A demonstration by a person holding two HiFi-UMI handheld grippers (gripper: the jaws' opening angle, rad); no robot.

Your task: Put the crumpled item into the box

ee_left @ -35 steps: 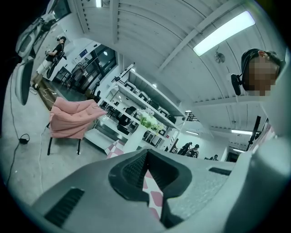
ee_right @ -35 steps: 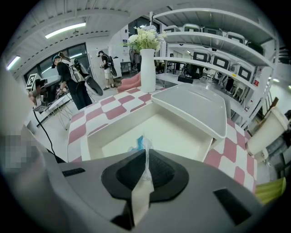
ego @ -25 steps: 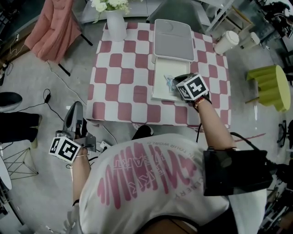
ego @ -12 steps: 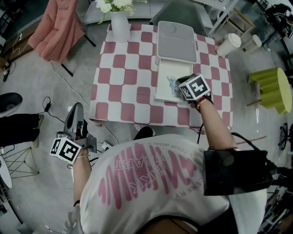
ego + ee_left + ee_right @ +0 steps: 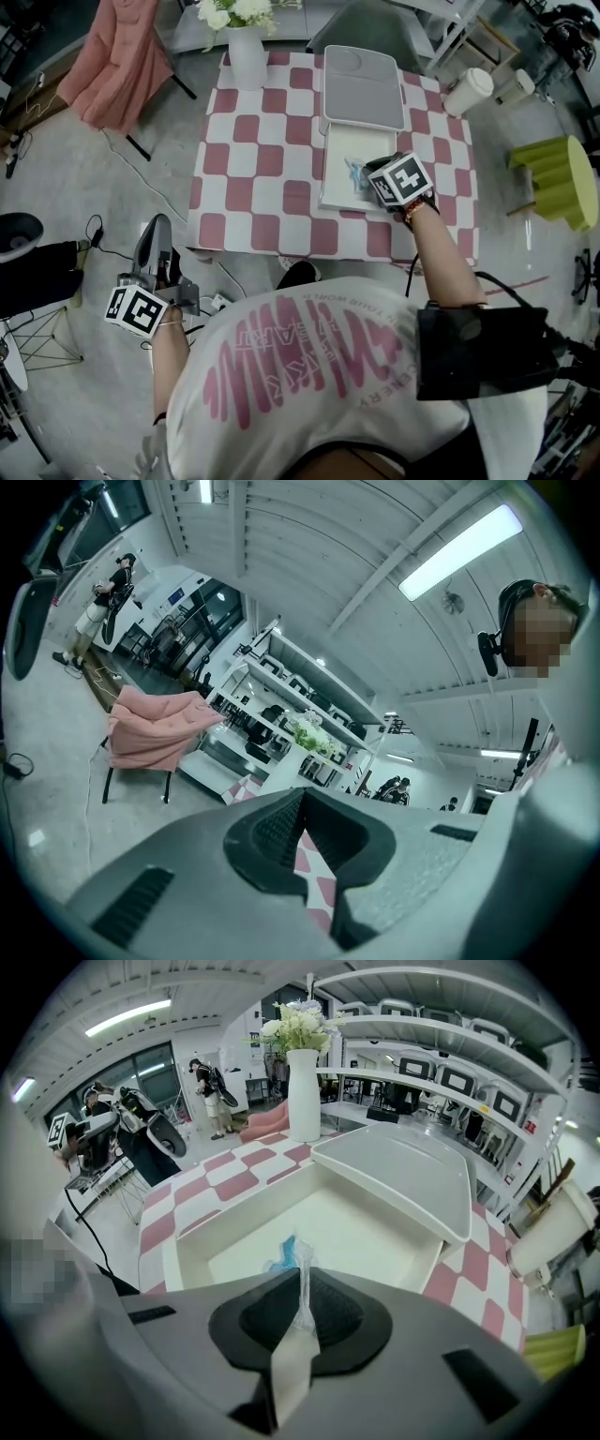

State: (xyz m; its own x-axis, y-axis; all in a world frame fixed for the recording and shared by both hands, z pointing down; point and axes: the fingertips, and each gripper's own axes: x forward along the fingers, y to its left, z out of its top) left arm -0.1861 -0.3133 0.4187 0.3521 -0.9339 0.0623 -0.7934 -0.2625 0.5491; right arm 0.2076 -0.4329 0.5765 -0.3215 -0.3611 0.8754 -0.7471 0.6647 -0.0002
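Note:
A white open box (image 5: 337, 155) (image 5: 375, 1232) lies on the checkered table, its grey lid (image 5: 363, 86) (image 5: 403, 1171) resting at its far end. My right gripper (image 5: 375, 183) (image 5: 298, 1321) hovers over the box's right near corner, shut on a crumpled clear-and-blue wrapper (image 5: 356, 174) (image 5: 292, 1260) that pokes out above the box floor. My left gripper (image 5: 155, 248) (image 5: 298, 841) hangs low at my left side, off the table, pointing up and away; its jaws stand closed with nothing between them.
A white vase of flowers (image 5: 246, 47) (image 5: 303, 1091) stands at the table's far left corner. The red-and-white checkered table (image 5: 253, 178) spreads left of the box. A pink draped chair (image 5: 117, 61) sits far left, a yellow-green stool (image 5: 558, 178) and a white lidded cup (image 5: 466, 91) at right.
The view has shifted slightly; my right gripper stays over the box with the wrapper. My left gripper has barely moved.

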